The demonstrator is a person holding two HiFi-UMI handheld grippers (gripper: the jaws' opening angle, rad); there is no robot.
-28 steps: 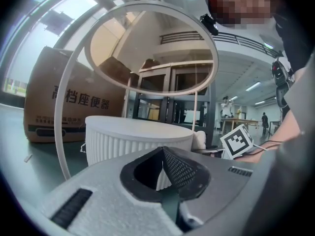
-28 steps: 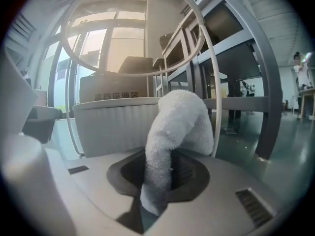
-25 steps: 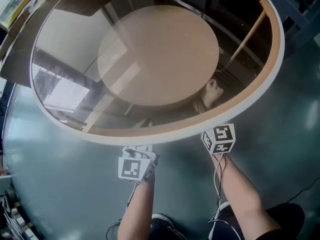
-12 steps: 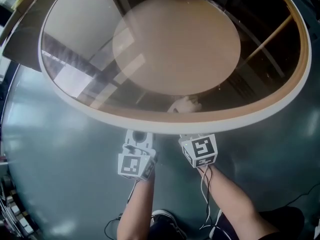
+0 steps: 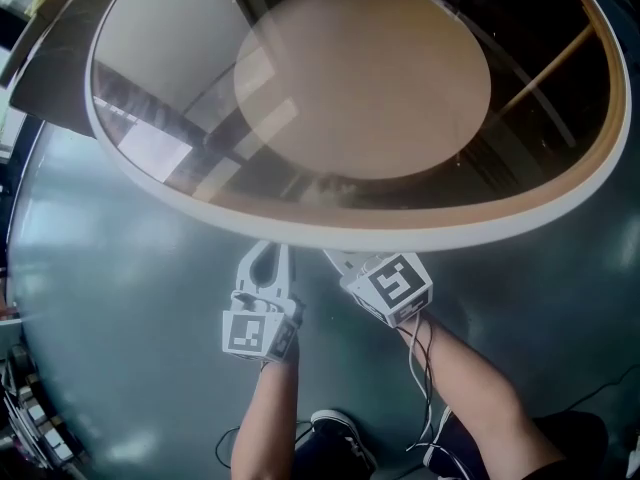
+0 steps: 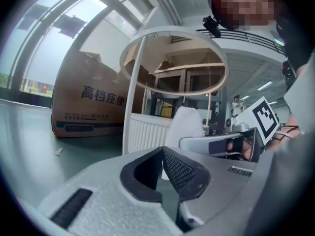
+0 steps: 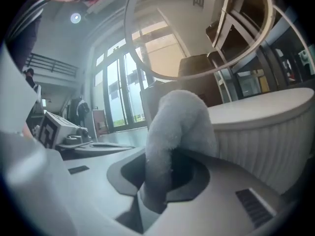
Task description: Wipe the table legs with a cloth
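While the person looks down on one round glass-topped table [image 5: 420,236] with a white rim, two hand-held grippers reach side by side toward its near edge, above a dark glossy floor [image 5: 110,288]. The left gripper [image 6: 162,154] has its jaws pressed together, with nothing between them. The right gripper [image 7: 160,183] is pinching the one cloth [image 7: 179,127], a pale fluffy fold that stands up out of its jaws.

In the left gripper view the cloth shows just right of one white table leg [image 6: 131,97], in front of a white ribbed round base [image 6: 145,134]. In the right gripper view that base lies just beside the cloth, on its right. Whether the cloth touches the leg or the base cannot be told.

One brown cardboard box [image 6: 83,102] stands behind the leg. Under the glass, one round wooden shelf [image 5: 365,73] fills the middle of the table.
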